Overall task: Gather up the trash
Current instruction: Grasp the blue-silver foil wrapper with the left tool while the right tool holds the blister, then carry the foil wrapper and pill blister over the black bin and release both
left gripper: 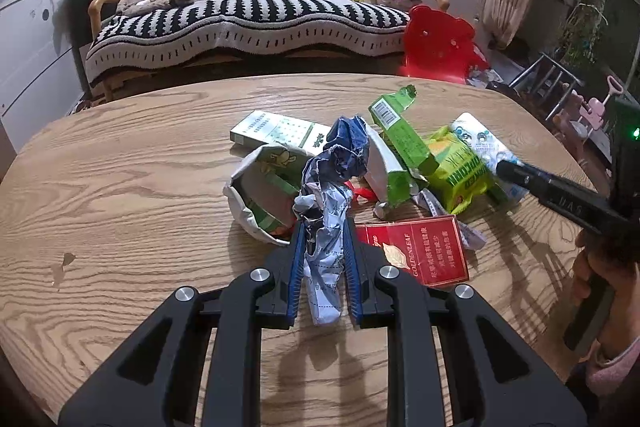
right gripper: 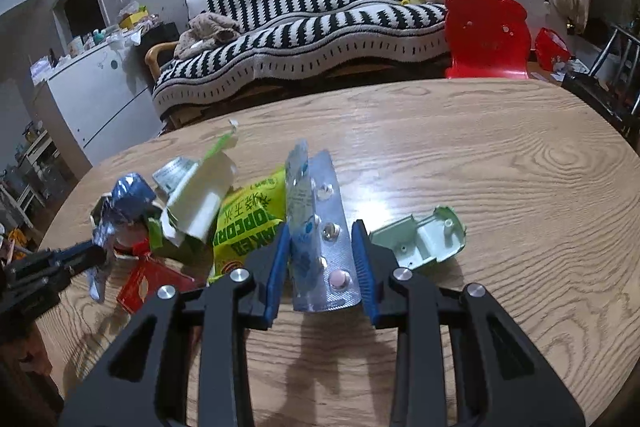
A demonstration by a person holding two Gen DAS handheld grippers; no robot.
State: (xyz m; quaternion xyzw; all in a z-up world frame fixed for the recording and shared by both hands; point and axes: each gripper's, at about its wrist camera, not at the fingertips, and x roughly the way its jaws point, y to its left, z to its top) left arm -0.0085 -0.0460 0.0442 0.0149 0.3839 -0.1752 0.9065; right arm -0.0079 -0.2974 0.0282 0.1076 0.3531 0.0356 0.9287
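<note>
On the wooden table (left gripper: pixel 120 187), towards its middle, the left gripper (left gripper: pixel 323 247) is clamped on a crumpled blue-and-white wrapper (left gripper: pixel 332 187) rising from the trash pile (left gripper: pixel 400 163); the right gripper (right gripper: pixel 322 259), nearer the table's right edge, pinches a silver pill blister pack (right gripper: pixel 328 227); a pale green plastic piece (right gripper: pixel 420 239) lies just beside it.

Red pack (left gripper: pixel 414 251) partly hidden behind left tongs (left gripper: pixel 323 243).
</note>
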